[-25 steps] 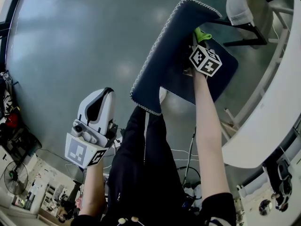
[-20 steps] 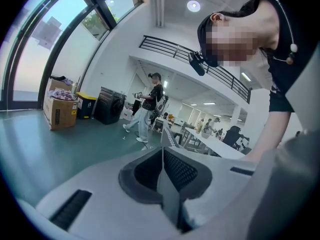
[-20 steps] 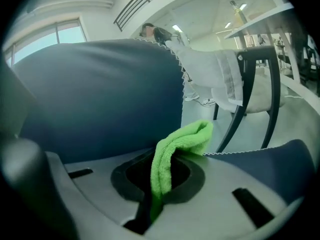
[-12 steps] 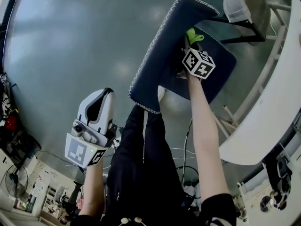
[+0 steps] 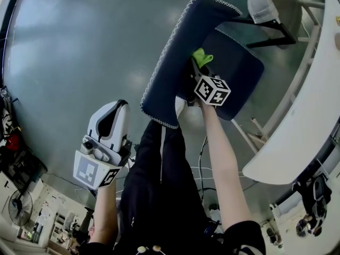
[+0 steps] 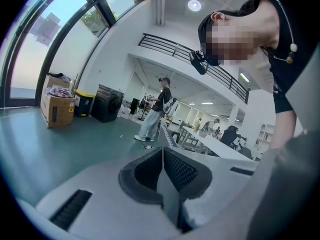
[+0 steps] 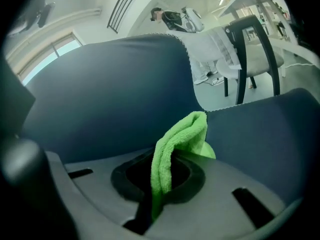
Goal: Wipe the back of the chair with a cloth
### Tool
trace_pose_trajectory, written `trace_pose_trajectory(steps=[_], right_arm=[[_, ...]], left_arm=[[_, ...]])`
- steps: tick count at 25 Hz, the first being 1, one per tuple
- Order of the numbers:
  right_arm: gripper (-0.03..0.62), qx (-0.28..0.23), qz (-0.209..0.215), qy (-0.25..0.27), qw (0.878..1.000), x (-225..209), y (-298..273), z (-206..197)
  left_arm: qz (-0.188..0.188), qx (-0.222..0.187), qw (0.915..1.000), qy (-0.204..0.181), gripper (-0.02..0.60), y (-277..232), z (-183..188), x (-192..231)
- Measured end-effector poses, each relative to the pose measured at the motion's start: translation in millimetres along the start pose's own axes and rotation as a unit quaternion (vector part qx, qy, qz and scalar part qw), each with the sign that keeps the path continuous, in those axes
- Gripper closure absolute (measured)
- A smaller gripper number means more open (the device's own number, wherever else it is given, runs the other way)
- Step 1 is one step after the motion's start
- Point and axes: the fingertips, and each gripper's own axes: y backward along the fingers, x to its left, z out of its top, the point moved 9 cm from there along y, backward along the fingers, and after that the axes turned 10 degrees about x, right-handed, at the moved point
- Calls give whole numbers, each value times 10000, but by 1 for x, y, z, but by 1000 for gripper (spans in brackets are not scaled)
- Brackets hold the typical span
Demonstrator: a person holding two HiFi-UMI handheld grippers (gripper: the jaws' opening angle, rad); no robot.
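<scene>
While my right tongs (image 7: 159, 181) pinch the green cloth (image 7: 182, 141) at the chair back (image 7: 100, 94), one o'clock, with my left tongs (image 6: 162, 166) closed and empty at seven, upholstery drag could tug that thin fold free.

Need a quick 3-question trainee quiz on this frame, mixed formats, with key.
1. True or false: the left claw is shut with nothing in it.
2. What is the right claw gripping? A) a sponge B) a green cloth C) nothing
3. Fill in: the chair nearest the right claw is covered in dark ____ fabric.

Key: 1 true; 2 B; 3 blue.
</scene>
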Motion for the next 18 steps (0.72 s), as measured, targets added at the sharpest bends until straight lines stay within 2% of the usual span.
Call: trace_pose_trajectory(steps=[5, 18], right_arm=[[577, 102, 309, -204, 9993, 14, 11, -30], [577, 460, 545, 96, 9974, 31, 23, -61]], left_arm=[[-5, 26, 10000, 25, 569, 4, -2, -1], [10, -44, 10000, 16, 569, 7, -2, -3]])
